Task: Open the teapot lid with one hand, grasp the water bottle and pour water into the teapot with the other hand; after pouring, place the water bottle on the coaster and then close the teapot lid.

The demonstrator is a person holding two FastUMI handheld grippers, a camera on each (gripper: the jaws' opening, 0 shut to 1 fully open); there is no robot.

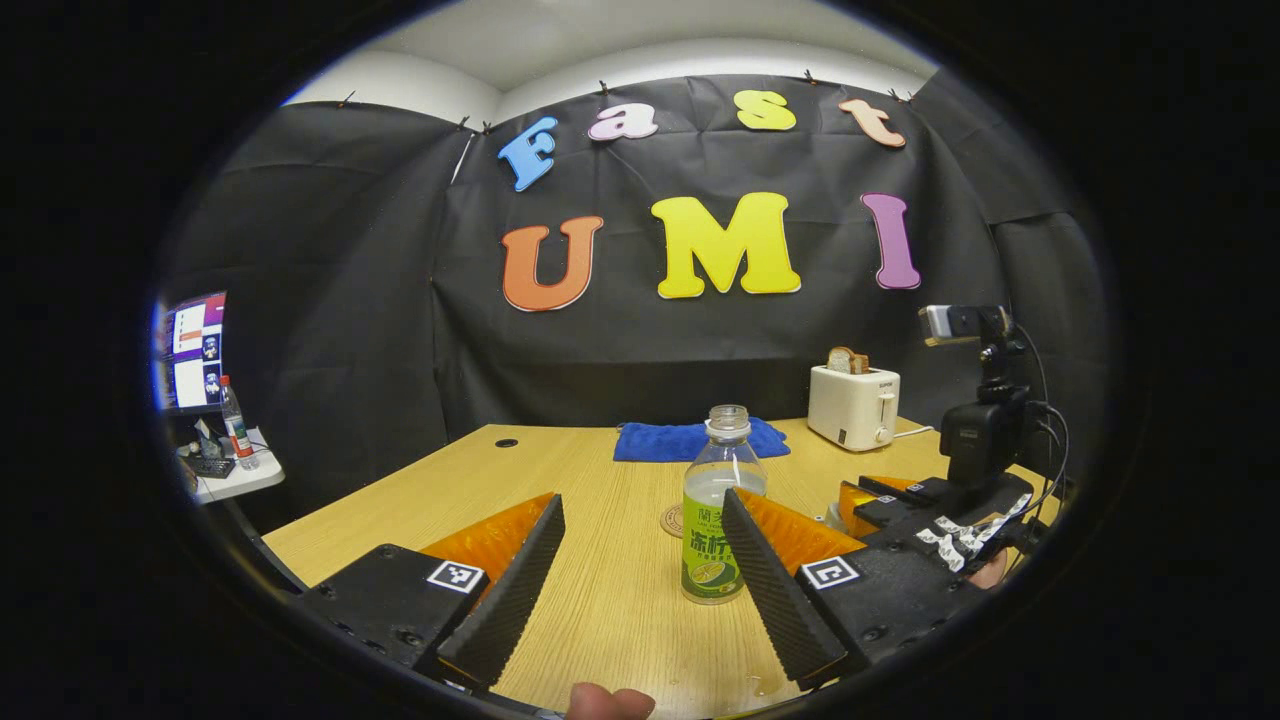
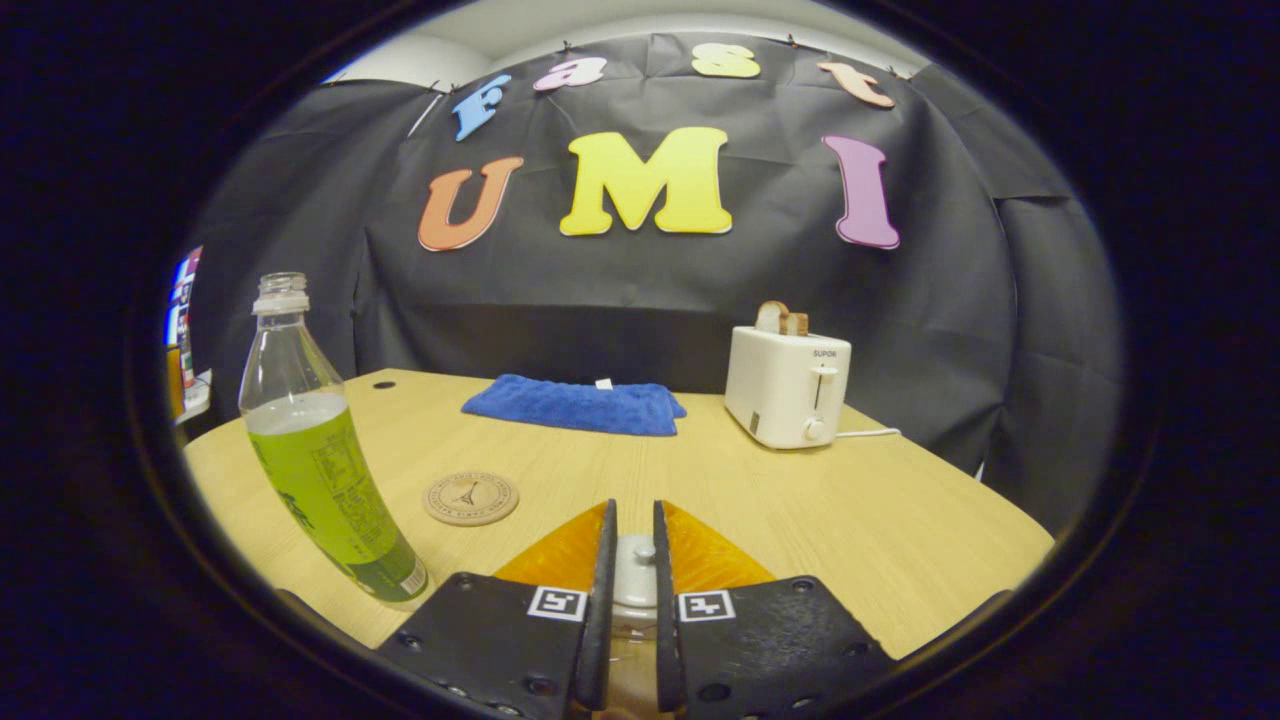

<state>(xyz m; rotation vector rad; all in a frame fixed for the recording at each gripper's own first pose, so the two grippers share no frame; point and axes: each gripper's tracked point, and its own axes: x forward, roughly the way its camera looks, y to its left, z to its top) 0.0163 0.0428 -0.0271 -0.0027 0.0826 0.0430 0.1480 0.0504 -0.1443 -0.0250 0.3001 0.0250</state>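
Observation:
The water bottle [image 1: 712, 500], clear with a green label and no cap, stands upright on the wooden table [image 1: 610, 600]. My left gripper [image 1: 641, 498] is open, and the bottle stands just ahead, partly behind one finger [image 1: 770, 580]. Behind the bottle lies the round coaster [image 1: 671, 521]. In the right gripper view, my right gripper [image 2: 633, 508] is shut on the white teapot lid [image 2: 635, 572], whose knob sits between the fingers. The teapot body is hidden under the gripper. The bottle [image 2: 320, 470] stands at the left and the coaster [image 2: 470, 498] lies bare beside it.
A white toaster [image 2: 787, 385] with bread stands at the back right, its cord trailing right. A blue cloth [image 2: 575, 404] lies at the back middle. My right gripper [image 1: 940, 510] with its camera is close to the bottle's right. A side shelf with a screen [image 1: 195, 350] stands left.

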